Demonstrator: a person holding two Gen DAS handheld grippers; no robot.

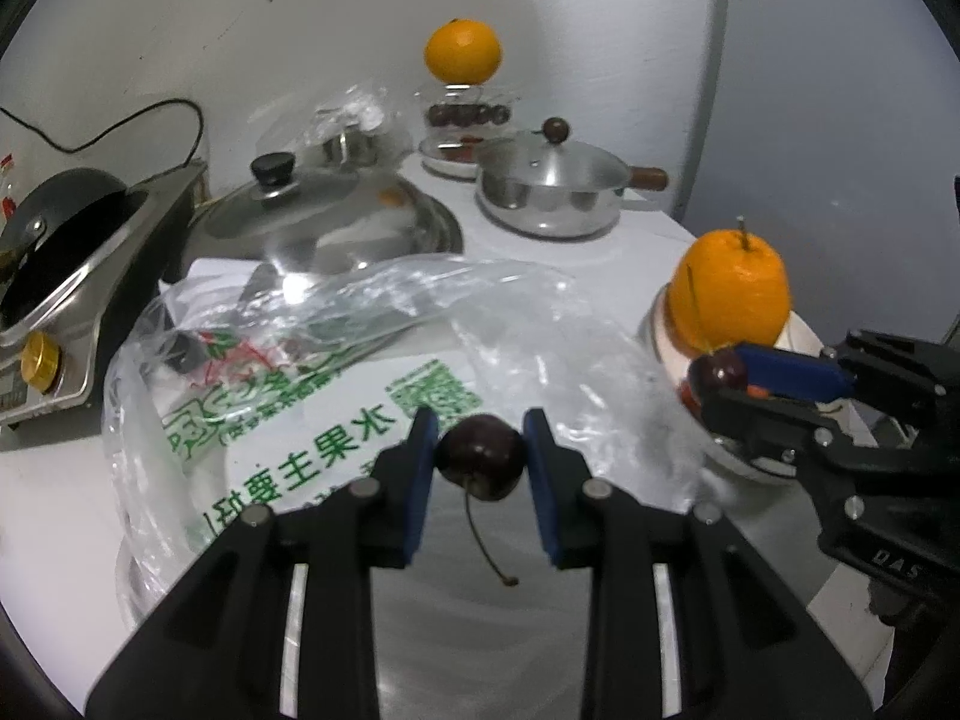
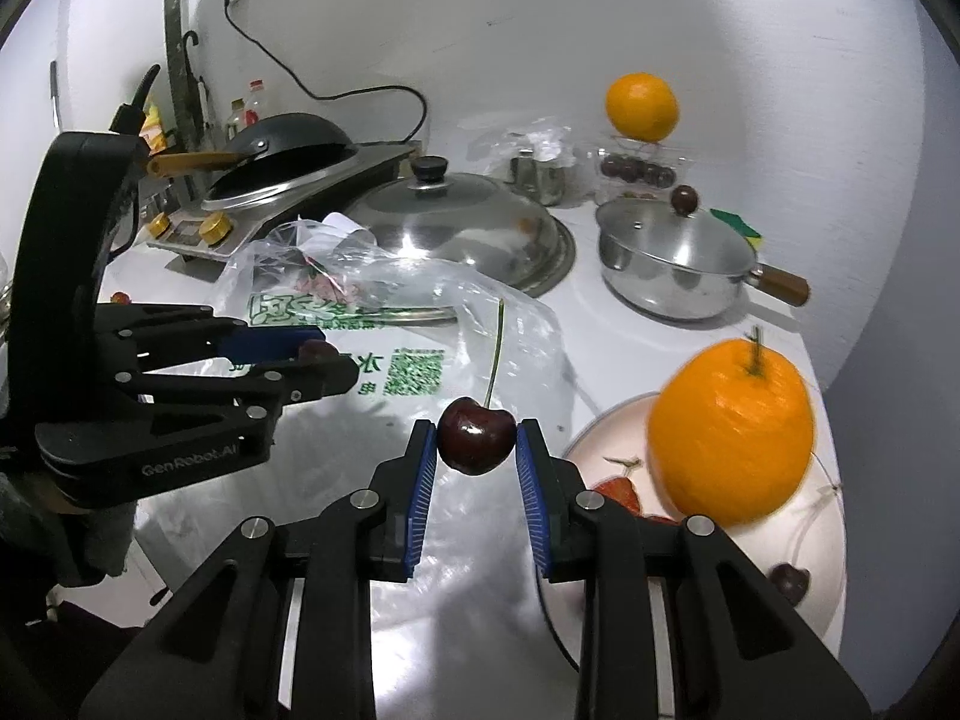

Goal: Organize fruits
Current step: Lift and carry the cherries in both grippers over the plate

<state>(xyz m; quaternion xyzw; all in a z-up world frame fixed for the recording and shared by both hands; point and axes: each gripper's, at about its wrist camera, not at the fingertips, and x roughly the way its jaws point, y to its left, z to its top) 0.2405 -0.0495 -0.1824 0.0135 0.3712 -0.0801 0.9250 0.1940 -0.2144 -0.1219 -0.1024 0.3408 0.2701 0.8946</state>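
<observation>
My left gripper is shut on a dark cherry whose stem hangs down, above a clear plastic fruit bag with green print. My right gripper is shut on another dark cherry, stem pointing up. In the left wrist view the right gripper reaches in from the right with its cherry in front of a plate. An orange stands on that plate with red fruit pieces and one more cherry. A second orange tops a clear box of cherries at the back.
A large steel lid and a small lidded saucepan stand on the white counter behind the bag. A stove with a dark wok fills the far left. The left gripper appears at the left of the right wrist view.
</observation>
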